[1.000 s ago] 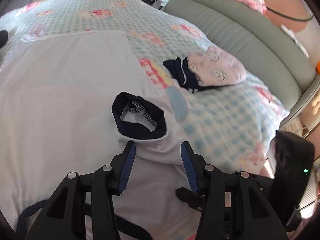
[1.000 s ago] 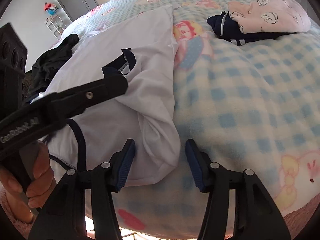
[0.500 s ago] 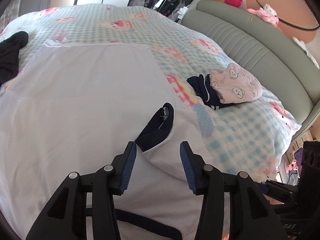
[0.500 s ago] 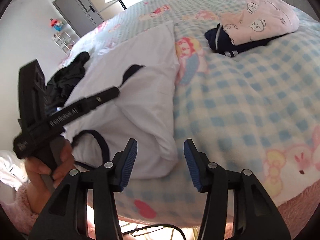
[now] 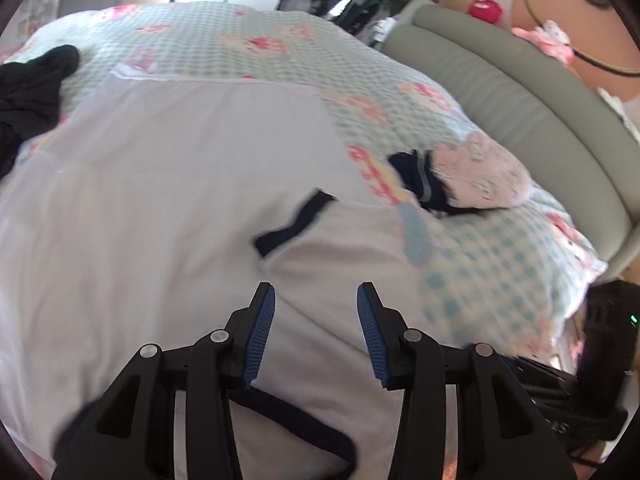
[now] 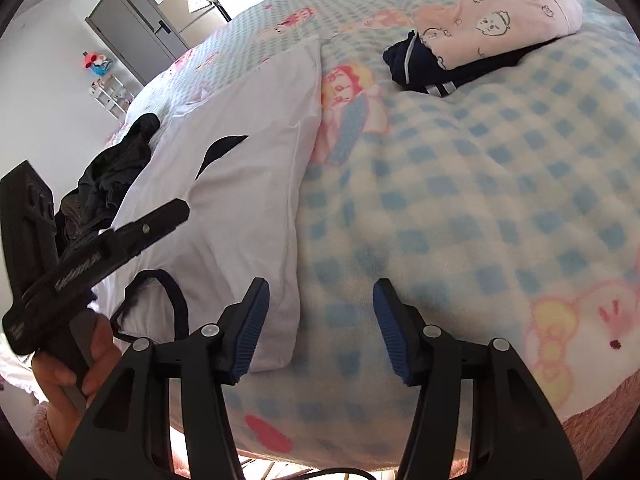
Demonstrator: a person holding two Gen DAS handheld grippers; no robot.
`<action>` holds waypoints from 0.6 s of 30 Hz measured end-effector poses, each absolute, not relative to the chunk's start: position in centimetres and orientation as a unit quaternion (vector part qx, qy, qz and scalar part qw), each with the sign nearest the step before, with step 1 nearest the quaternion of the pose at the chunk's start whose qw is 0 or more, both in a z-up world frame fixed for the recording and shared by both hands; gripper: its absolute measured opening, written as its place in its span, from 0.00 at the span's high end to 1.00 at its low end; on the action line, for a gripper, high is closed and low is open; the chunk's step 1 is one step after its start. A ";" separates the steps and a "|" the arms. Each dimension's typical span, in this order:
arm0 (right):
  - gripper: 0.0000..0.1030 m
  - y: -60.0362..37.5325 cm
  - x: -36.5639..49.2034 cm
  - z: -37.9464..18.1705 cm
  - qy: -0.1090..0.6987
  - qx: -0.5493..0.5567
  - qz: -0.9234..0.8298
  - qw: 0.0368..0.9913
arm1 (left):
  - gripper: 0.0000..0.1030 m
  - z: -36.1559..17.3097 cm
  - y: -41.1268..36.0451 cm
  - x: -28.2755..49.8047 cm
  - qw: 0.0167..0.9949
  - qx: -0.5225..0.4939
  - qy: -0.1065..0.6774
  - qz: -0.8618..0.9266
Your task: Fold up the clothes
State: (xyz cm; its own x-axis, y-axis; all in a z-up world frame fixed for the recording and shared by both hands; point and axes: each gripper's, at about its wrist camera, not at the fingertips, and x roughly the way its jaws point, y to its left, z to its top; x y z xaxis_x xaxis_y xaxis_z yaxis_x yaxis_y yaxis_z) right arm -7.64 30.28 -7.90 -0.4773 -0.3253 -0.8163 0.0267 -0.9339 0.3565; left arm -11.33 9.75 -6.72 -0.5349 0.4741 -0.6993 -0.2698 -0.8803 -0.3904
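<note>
Black garment far left on bed, white shirt spread flat mid-bed, left tool over its near edge, jaws closing, pinching nothing, right tool at shirt's right edge, jaws opening, empty, folded pile far right

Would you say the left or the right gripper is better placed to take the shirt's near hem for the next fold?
Left, probably. The left gripper hangs directly over the white shirt; the right gripper, jaws opening, mostly frames the checked blanket beside the shirt's edge.
</note>
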 end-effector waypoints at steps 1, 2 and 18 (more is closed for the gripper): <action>0.45 29.8 -7.8 -8.3 -0.137 0.509 -0.843 0.104 | 0.56 -6.9 10.7 -10.9 0.219 -0.434 -0.102 0.868; 0.45 29.3 -7.9 -8.8 -0.120 0.518 -0.841 0.101 | 0.56 -7.4 11.6 -10.7 0.213 -0.441 -0.081 0.868; 0.45 28.4 -4.4 -7.7 -0.119 0.477 -0.863 0.117 | 0.59 -7.3 9.9 -6.8 0.194 -0.460 -0.069 0.864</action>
State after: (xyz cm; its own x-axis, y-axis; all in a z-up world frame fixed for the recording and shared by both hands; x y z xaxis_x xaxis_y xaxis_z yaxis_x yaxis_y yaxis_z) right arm -4.41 28.41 -7.72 -0.5187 -0.3148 -0.7949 0.0879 -0.9445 0.3167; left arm -6.75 9.90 -7.27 -0.5019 0.3991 -0.7673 -0.2717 -0.9150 -0.2983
